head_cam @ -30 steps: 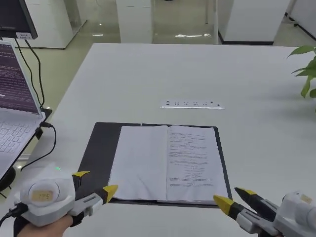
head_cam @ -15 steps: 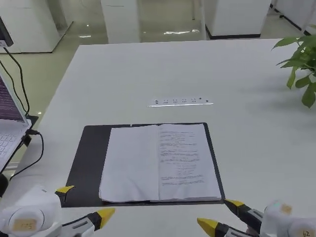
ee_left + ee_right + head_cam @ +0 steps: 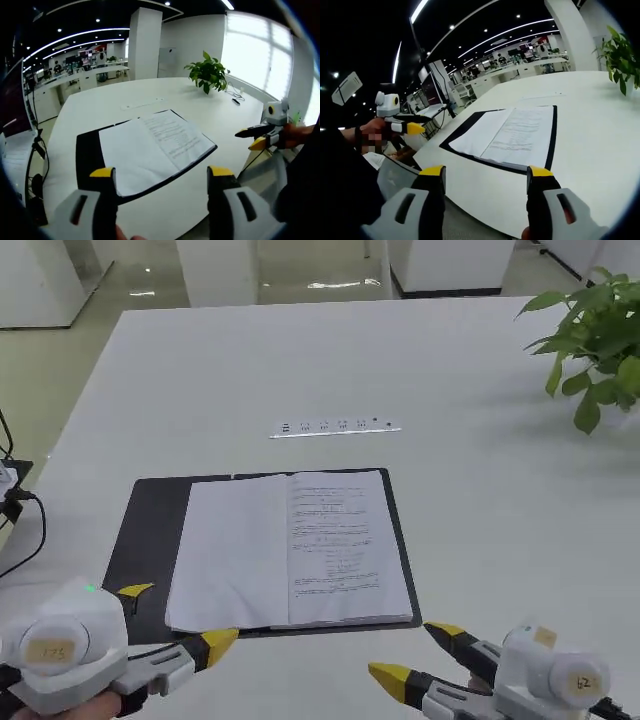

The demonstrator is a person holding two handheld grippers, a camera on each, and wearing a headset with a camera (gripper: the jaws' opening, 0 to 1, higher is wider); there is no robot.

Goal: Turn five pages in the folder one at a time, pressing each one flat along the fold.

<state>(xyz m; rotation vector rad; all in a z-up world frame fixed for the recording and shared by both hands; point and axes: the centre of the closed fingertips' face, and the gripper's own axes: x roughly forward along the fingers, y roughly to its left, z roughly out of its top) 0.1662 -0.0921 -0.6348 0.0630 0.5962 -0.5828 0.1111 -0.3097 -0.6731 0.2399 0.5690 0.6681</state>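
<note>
The black folder (image 3: 145, 540) lies open and flat on the white table, with a blank page (image 3: 230, 550) on its left and a printed page (image 3: 340, 540) on its right. My left gripper (image 3: 178, 616) hovers open at the folder's near left corner, holding nothing. Just beyond the near right corner, my right gripper (image 3: 412, 652) is also open and empty. From the left gripper view, the open gripper (image 3: 161, 172) frames the folder (image 3: 150, 147), with the right gripper (image 3: 255, 140) off to the side. In the right gripper view, the open gripper (image 3: 486, 171) faces the folder (image 3: 510, 132) and the left gripper (image 3: 407, 125).
A white power strip (image 3: 335, 427) lies behind the folder. A potted plant (image 3: 600, 340) stands at the far right. A black cable (image 3: 25, 515) hangs off the table's left edge. The table's near edge runs just under both grippers.
The head camera has swung right, so the laptop has left the picture. Both grippers have drawn back toward the near edge, away from the folder. The pages have not moved.
</note>
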